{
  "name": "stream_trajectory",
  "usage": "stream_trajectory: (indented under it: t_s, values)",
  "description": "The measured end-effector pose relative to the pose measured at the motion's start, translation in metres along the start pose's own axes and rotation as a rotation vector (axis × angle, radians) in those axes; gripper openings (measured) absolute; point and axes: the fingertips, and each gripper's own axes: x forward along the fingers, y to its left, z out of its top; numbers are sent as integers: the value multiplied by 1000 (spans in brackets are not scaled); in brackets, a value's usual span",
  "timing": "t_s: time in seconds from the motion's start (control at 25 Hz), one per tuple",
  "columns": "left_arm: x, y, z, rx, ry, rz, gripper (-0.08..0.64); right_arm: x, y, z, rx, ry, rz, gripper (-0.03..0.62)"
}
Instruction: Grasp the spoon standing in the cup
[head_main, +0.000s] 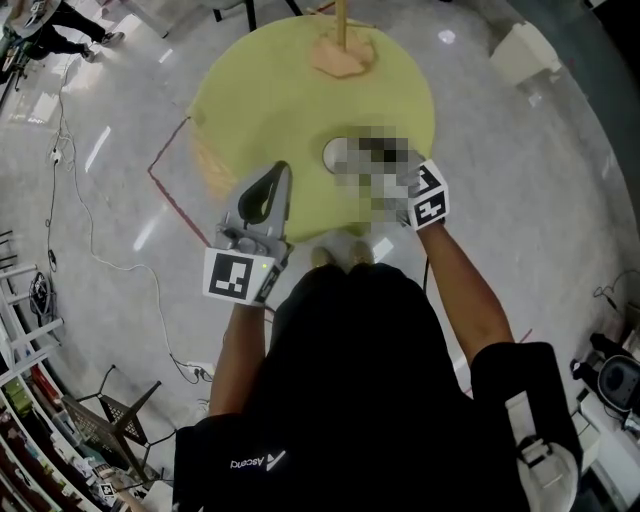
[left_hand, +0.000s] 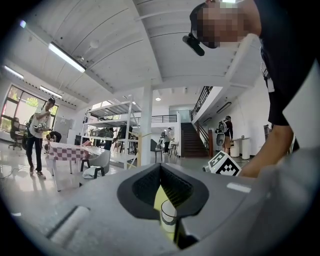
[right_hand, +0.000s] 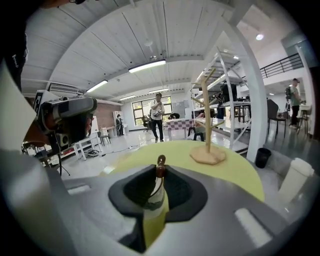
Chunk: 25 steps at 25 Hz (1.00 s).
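A clear cup (head_main: 335, 153) stands on the round yellow table (head_main: 260, 80), partly under a mosaic patch. In the right gripper view the cup (right_hand: 152, 200) shows through the gap between the jaws. A spoon with a brown handle tip (right_hand: 160, 164) rises from it, and my right gripper (right_hand: 160, 171) is shut on that handle. In the head view only the right gripper's marker cube (head_main: 428, 195) shows plainly. My left gripper (head_main: 283, 168) hovers left of the cup, shut and empty. In the left gripper view the cup (left_hand: 168, 216) appears behind its meeting jaws.
A wooden post on a flat base (head_main: 342, 50) stands at the table's far side, seen also as the wooden post (right_hand: 207, 150) in the right gripper view. Red tape lines (head_main: 170, 195) and a cable (head_main: 60, 170) lie on the floor at left. A white box (head_main: 525, 50) sits at the far right.
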Motion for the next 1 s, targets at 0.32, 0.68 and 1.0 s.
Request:
stream_trajectory:
  t_s: [0.32,0.68,1.0]
  values:
    - [-3,2,5,2,-21,-13,9,-21,12,41,-21,-80,-32,51]
    - [-11,2,33,10,-75,-30,10,-70,43,108,-57,-209,-50,51]
    - [-13,1,60,21,-124,-51,11,-100,55,137,-44,-278,-69,50]
